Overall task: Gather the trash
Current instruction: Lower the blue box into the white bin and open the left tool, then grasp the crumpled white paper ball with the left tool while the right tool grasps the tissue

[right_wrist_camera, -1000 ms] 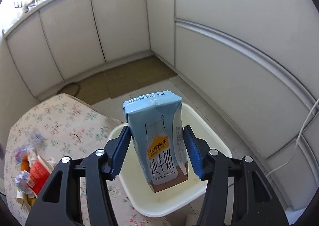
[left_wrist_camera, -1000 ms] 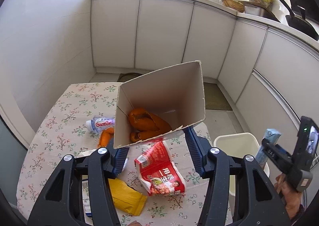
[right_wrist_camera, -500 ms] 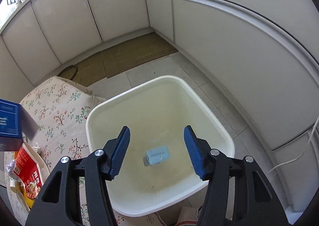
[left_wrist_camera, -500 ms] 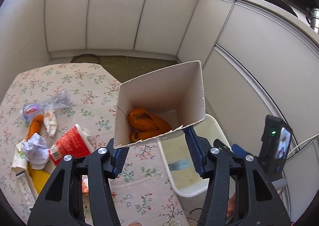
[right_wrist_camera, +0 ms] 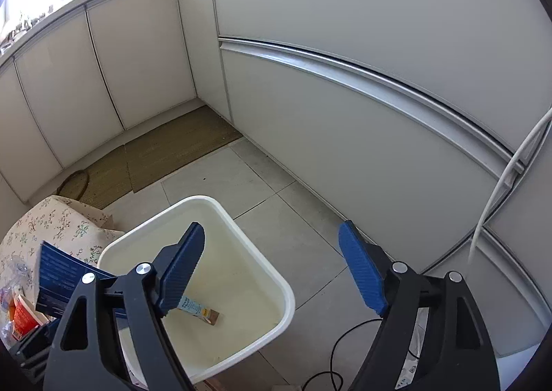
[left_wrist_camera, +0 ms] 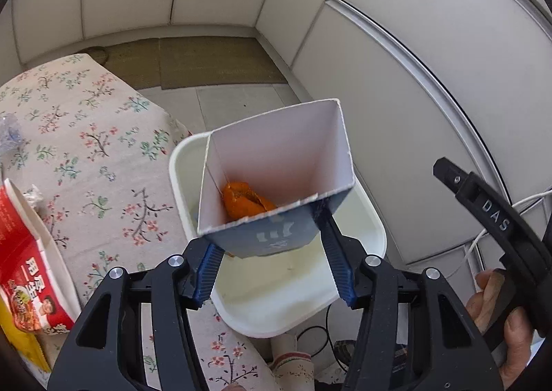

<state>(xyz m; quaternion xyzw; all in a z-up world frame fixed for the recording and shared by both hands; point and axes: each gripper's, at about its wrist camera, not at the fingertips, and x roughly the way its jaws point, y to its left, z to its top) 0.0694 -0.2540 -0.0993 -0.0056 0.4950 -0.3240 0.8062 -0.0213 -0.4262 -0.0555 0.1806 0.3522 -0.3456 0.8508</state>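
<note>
Left gripper [left_wrist_camera: 272, 246] fingers clamped on open blue carton [left_wrist_camera: 276, 184] with orange peel [left_wrist_camera: 246, 199] above white bin [right_wrist_camera: 241, 287]; right gripper [right_wrist_camera: 270, 266] fingers opening, empty

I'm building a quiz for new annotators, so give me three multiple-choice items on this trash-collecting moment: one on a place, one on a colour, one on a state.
1. Where does the milk carton lie?
A. on the flowered tablecloth
B. inside the white bin
C. on the floor tiles

2. What colour are the scraps inside the open box?
A. orange
B. green
C. white

3. How are the right tongs?
A. shut on the carton
B. shut on the box
C. opening, nothing between them

Answers:
1. B, the carton rests on the bin's floor.
2. A, orange pieces show deep in the box that the left tongs hold.
3. C, only bin and tiles show between the blue pads.
</note>
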